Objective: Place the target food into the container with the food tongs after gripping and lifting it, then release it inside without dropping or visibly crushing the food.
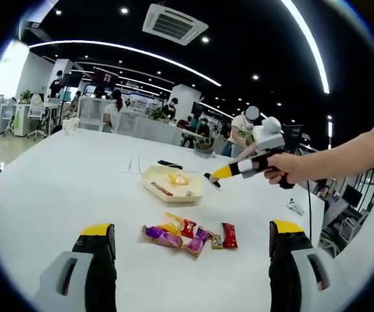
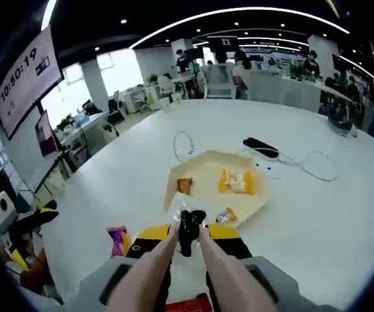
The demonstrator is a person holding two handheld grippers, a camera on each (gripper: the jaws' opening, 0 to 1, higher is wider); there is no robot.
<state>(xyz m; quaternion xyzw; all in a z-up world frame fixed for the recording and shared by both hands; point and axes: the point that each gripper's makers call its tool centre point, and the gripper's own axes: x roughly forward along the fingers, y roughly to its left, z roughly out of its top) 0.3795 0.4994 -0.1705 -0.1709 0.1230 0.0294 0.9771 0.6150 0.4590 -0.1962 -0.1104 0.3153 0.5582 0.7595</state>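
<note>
A cream tray (image 2: 203, 164) sits mid-table holding a yellow packet (image 2: 237, 181), a brown snack (image 2: 185, 185) and a small candy (image 2: 226, 214). My right gripper (image 2: 188, 233) is shut on the food tongs (image 2: 190, 229), whose black tips meet just above the tray's near rim. I cannot tell if they hold anything. A pile of wrapped snacks (image 1: 188, 235) lies on the table in front of the tray (image 1: 173, 185). My left gripper (image 1: 193, 250) is open above the near table, empty. The right gripper (image 1: 229, 171), held by a hand, reaches in from the right to the tray's edge.
Beyond the tray lie a black device (image 2: 260, 147) and white cables (image 2: 311, 166). A purple snack (image 2: 117, 239) rests to the left of the tongs. A small white item (image 1: 294, 207) sits near the table's right edge. People and desks stand at the back.
</note>
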